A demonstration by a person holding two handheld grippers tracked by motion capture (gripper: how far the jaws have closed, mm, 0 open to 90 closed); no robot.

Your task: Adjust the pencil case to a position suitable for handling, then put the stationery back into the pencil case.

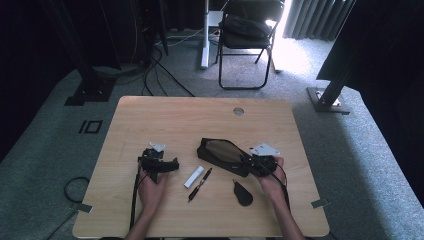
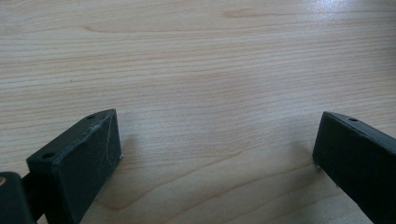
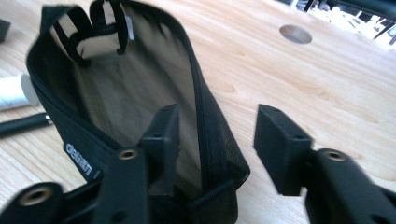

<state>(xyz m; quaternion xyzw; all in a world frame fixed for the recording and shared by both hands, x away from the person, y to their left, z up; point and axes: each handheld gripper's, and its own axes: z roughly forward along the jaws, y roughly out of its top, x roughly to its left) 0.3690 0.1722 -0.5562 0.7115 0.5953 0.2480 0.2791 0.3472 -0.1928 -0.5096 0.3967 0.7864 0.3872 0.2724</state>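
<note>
While both tongs gape, the right tongs (image 3: 215, 144) straddle the unzipped pouch's (image 3: 140, 88) wall.

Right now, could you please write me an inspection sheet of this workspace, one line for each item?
Surface: wooden table, round hole near far edge.
Job's things: black pouch, mouth open, beige lining; one wall stands between the right jaws, pads not pressing.
Clutter: white tube, black pen, small dark oval item.
Grippers: left gripper open over bare wood; right gripper open.
Cables: several on the carpet behind the table.
Surroundings: folding chair, grey carpet, dark stands.
</note>
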